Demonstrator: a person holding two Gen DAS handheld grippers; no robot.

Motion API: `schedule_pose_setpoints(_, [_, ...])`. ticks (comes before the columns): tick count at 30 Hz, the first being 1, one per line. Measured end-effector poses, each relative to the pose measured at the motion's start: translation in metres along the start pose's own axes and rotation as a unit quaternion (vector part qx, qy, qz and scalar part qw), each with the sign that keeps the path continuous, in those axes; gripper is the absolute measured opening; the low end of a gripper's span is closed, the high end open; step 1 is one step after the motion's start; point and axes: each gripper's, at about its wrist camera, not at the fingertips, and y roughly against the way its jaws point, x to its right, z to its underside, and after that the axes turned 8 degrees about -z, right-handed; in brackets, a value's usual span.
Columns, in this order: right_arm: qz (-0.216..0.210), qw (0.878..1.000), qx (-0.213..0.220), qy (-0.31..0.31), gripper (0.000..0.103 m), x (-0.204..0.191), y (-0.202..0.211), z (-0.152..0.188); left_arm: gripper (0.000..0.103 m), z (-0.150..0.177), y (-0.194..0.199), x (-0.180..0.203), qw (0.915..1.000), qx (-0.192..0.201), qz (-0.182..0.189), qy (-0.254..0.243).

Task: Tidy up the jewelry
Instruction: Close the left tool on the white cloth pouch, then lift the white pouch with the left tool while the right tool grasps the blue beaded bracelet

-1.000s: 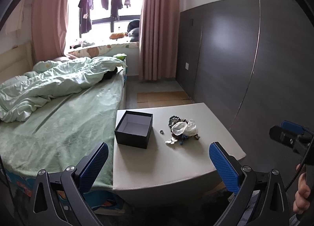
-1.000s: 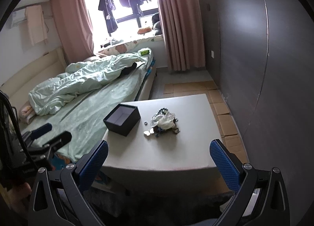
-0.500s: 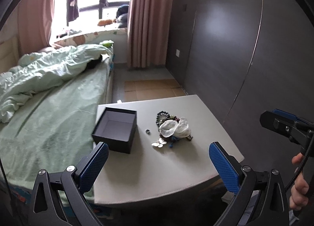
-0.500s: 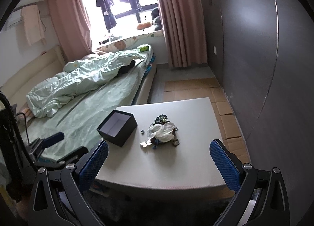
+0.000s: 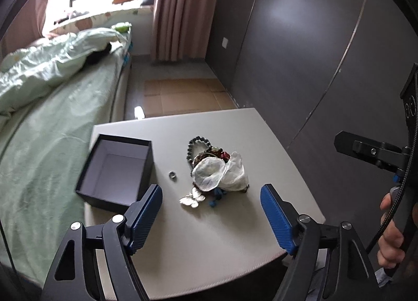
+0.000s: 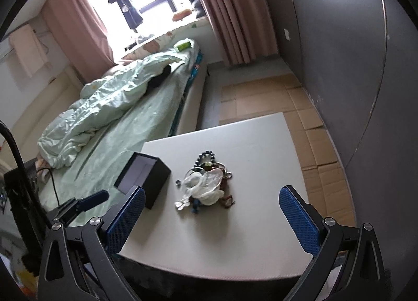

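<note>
- The left claw (image 5: 211, 213) hangs spread wide and empty above the near edge of the table (image 5: 209, 256); the right claw (image 6: 212, 213) is likewise gaping with nothing in it, over the same near edge.
- The jewelry pile (image 5: 211, 170) lies about mid-table: a dark bead bracelet (image 5: 194, 144) on its far side, a crumpled white pouch (image 5: 222, 174) on top, a silver butterfly piece (image 5: 192, 198) and small blue beads on its near side.
- A small ring (image 5: 172, 175) sits alone between the pile and the open black box (image 5: 116, 169), which stands empty at the table's left edge beside the bed (image 5: 47, 144).
- The step in hand looks like the approach to a first pick; nothing is in the box yet.
- To do it well, I'd start with an outlying piece such as the butterfly or the ring, since the pile's strands look tangled and a grab into the middle could drag several along.
- The ring is low and flat, so the claw should come almost straight down and close gently, or it may skid away.
- The pouch probably needs lifting off before the beads beneath can be reached.
</note>
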Motion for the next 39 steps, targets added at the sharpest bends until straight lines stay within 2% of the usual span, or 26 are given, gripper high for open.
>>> schedule_pose_setpoints(7, [0.001,0.999,-0.015,-0.030,0.103,0.024,-0.032,-0.019,0.078,-0.020,-0.047,0.009,0.9988,-0.044,0.021,0.003])
schedule_pose_setpoints(11, [-0.006,0.998,-0.019,-0.052,0.103,0.042,-0.049,-0.014,0.078,-0.025,-0.075,0.008,0.9978,-0.063,0.018,0.001])
schedule_pose_setpoints(13, [-0.013,0.997,-0.019,-0.069,0.103,0.054,-0.057,-0.012,0.073,-0.027,-0.088,0.010,0.9967,-0.077,0.026,-0.002])
schedule_pose_setpoints(17, [-0.008,0.995,-0.023,-0.093,0.101,0.069,-0.070,-0.006,0.070,-0.024,-0.106,0.016,0.9958,-0.082,0.040,-0.007])
schedule_pose_setpoints(19, [-0.014,0.994,-0.025,-0.103,0.101,0.072,-0.077,-0.004,0.060,-0.019,-0.118,0.017,0.9943,-0.095,0.047,-0.006])
schedule_pose_setpoints(23, [-0.025,0.993,-0.025,-0.109,0.100,0.069,-0.087,-0.001,0.006,-0.013,-0.135,0.012,0.9910,-0.119,0.060,0.011])
schedule_pose_setpoints(26, [-0.032,0.993,-0.025,-0.108,0.100,0.065,-0.092,-0.001,0.001,-0.016,-0.130,0.001,0.9919,-0.101,0.070,0.031])
schedule_pose_setpoints(32, [-0.049,0.991,-0.034,-0.118,0.100,0.062,-0.108,0.000,0.000,-0.026,-0.106,-0.019,0.9908,-0.062,0.101,0.064])
schedule_pose_setpoints(35, [-0.058,0.990,-0.034,-0.122,0.091,0.058,-0.113,0.001,0.000,-0.031,-0.098,-0.025,0.9884,-0.047,0.122,0.076])
schedule_pose_setpoints(39, [-0.064,0.989,-0.037,-0.124,0.084,0.053,-0.120,0.001,0.000,-0.038,-0.080,-0.029,0.9846,-0.029,0.151,0.083])
